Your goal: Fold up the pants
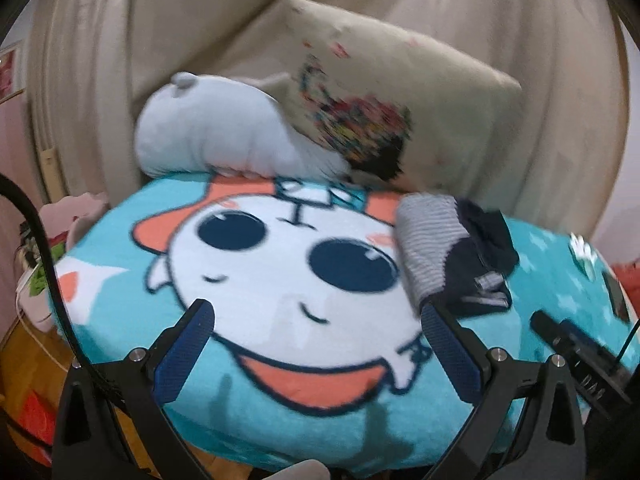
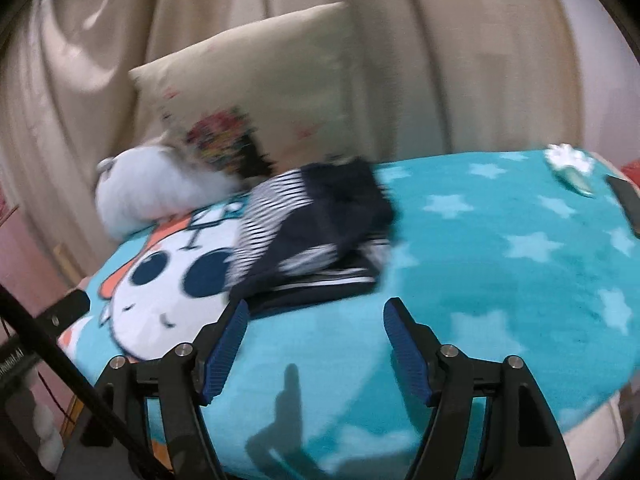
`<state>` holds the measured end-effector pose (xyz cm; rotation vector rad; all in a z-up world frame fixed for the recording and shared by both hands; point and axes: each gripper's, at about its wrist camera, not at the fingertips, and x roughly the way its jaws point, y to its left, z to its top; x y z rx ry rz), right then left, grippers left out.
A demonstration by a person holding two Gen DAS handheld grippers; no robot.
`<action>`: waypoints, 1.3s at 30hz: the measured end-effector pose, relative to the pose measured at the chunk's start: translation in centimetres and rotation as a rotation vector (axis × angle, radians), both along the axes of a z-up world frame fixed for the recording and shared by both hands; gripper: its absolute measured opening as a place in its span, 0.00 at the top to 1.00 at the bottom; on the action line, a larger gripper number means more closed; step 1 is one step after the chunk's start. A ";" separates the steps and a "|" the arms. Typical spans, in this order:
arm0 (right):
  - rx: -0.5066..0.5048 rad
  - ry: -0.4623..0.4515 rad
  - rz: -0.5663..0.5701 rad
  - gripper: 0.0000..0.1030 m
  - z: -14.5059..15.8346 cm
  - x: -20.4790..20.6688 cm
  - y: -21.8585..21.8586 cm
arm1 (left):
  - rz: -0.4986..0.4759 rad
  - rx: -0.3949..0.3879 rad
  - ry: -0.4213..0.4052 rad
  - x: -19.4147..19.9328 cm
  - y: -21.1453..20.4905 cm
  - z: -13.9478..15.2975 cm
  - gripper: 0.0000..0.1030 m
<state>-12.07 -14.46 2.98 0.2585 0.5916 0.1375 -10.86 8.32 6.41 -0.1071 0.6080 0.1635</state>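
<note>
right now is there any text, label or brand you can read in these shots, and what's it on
None can be read.
Dark marks above the cartoon face on the teal blanket: they look like characters, too blurred to read.
White lettering on a black device at the left edge of the right wrist view: cut off and blurred.

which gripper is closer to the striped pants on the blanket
Right, narrowly. The right gripper hangs open just short of the pants' near edge, its left fingertip almost at the fabric. The left gripper is open over the cartoon face, the pants beside its right fingertip.
</note>
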 end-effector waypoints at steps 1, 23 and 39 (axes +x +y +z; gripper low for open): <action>-0.003 0.005 -0.014 0.27 -0.1 0.0 -0.6 | -0.013 0.005 0.018 0.4 -0.5 -0.5 0.00; -0.026 0.111 -0.027 0.27 -2.9 2.1 -1.8 | -0.073 0.032 0.104 2.1 -2.6 -2.9 0.00; -0.076 0.112 0.005 0.27 -3.1 2.1 -0.3 | -0.082 0.022 0.089 2.2 -2.6 -2.9 0.00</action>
